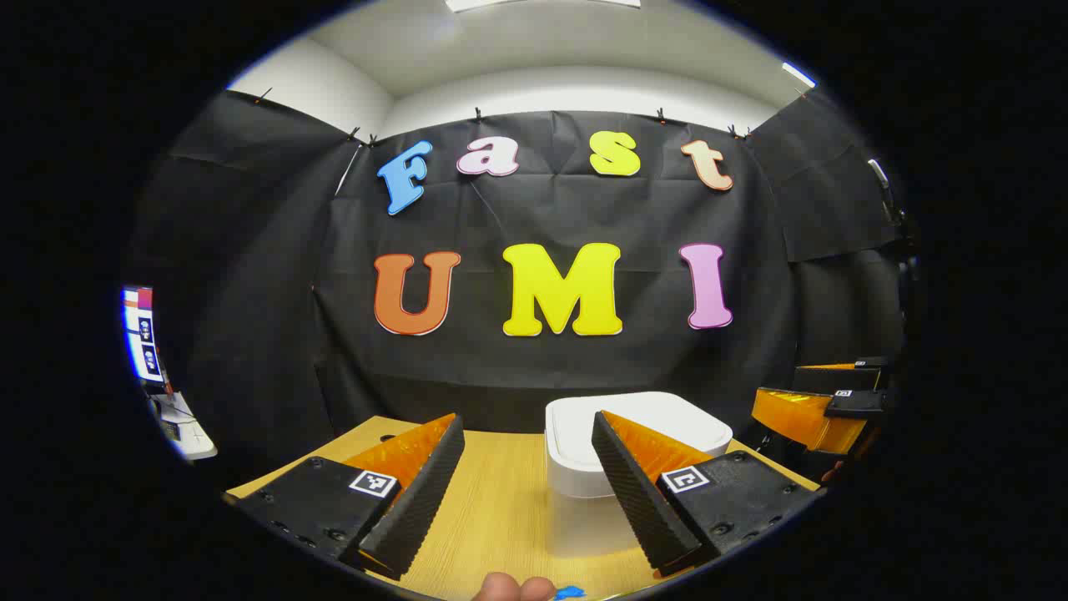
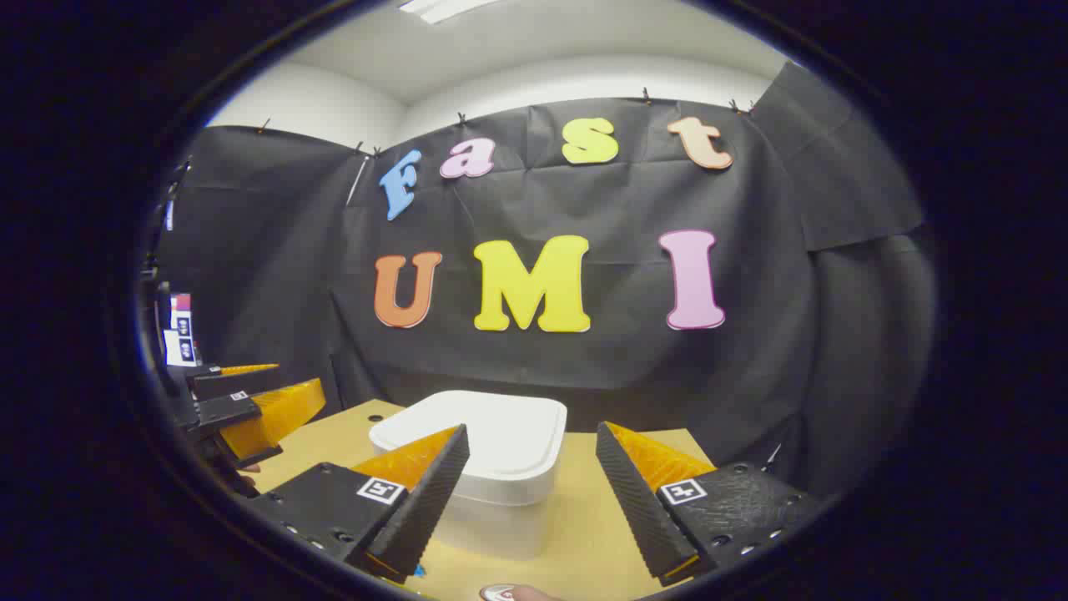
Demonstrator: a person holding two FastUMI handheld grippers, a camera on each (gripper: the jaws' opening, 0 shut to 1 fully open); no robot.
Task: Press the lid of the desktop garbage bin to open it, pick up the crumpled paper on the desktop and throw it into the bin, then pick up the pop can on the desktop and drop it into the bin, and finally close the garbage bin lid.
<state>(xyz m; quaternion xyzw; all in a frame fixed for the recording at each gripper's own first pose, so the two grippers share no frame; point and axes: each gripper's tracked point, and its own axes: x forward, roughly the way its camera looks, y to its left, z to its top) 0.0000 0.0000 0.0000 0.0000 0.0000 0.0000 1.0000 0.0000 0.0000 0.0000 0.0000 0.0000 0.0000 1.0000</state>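
The white garbage bin, lid down, sits low centre on the wooden table; left gripper and right gripper both gape apart, holding nothing.

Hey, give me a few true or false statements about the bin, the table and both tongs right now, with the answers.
1. The bin has its lid shut. True.
2. The left tongs grip the bin's lid. False: they are open, holding nothing, short of the bin.
3. The bin stands on a wooden table. True.
4. The right tongs are clamped shut. False: their jaws stand wide apart.
5. The bin is black. False: it is white.
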